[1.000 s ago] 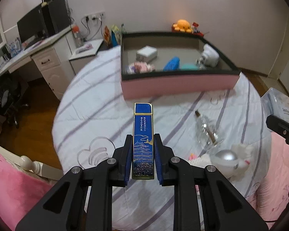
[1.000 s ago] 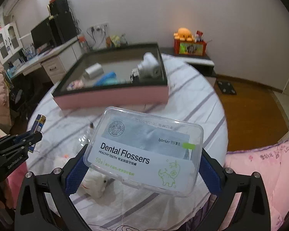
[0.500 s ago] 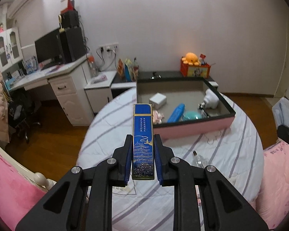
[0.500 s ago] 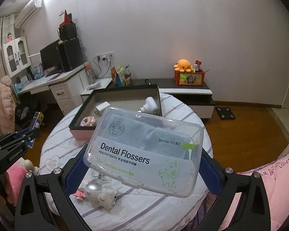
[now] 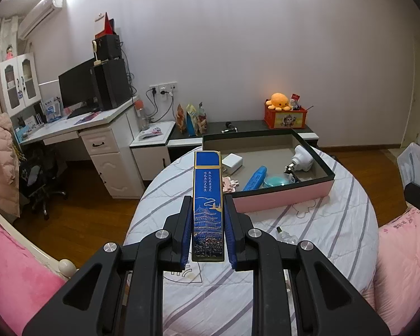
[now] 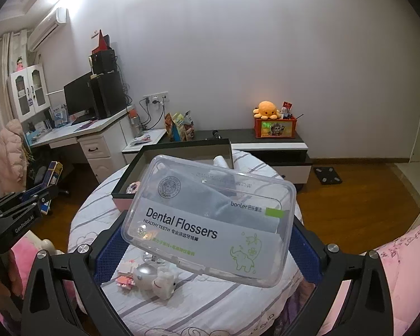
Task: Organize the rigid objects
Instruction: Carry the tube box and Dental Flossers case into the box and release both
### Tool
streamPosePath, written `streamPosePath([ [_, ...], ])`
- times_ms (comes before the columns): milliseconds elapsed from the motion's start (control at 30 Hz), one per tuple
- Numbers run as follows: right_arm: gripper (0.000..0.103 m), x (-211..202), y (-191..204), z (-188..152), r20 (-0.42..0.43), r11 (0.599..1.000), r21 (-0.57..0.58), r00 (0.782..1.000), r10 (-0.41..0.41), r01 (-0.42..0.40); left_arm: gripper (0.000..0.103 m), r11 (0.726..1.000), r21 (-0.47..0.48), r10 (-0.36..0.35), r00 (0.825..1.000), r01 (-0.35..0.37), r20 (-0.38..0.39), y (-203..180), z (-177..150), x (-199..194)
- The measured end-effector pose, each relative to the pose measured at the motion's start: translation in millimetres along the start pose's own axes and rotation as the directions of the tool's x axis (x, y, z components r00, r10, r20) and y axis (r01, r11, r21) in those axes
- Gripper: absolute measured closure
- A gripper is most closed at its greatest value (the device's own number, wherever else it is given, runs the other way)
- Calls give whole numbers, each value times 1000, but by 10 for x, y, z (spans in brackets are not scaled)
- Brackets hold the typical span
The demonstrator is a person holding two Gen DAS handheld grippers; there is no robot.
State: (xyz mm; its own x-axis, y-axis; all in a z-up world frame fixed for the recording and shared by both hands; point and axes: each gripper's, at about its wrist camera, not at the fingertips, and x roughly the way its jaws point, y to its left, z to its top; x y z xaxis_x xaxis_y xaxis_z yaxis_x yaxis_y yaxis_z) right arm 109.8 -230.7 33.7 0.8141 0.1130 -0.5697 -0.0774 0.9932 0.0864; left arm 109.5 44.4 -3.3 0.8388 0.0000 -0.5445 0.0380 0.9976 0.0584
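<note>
Our right gripper (image 6: 207, 247) clamps the clear dental flosser box (image 6: 210, 218) by its 2 short ends, above the round striped table (image 6: 210, 302). Behind it sits the pink tray (image 6: 154, 165). At far left our left gripper (image 6: 28, 198) pinches a slim blue box (image 6: 52, 175).

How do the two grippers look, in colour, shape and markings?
Both the left gripper and the right gripper are matte black, with angular linked arms, silver pivot screws and blue pads. White lettering "GenRobot.AI" marks the left one's side.
</note>
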Motion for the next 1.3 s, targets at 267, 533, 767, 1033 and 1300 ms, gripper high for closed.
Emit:
streamPosePath([
  [267,2,-10,-30,17,3,1000,6,1000,-15,15,82,1000,8,-2,1000,2,-14,-46,9,52],
  [533,2,93,-51,32,-15,1000,20,1000,-20,20,82,1000,15,-6,1000,7,-26,-62,40,129],
  [767,2,216,-72,76,-28,1000,19,1000,-13,13,82,1000,28,-4,999,5,-48,-74,77,297],
  [1033,2,547,-80,222,-57,1000,8,998,-9,9,82,999,39,-7,997,10,-80,-87,223,644],
  [1300,2,1085,-26,471,-90,1000,-28,996,-11,8,82,995,85,-43,989,56,-140,-201,452,1299],
])
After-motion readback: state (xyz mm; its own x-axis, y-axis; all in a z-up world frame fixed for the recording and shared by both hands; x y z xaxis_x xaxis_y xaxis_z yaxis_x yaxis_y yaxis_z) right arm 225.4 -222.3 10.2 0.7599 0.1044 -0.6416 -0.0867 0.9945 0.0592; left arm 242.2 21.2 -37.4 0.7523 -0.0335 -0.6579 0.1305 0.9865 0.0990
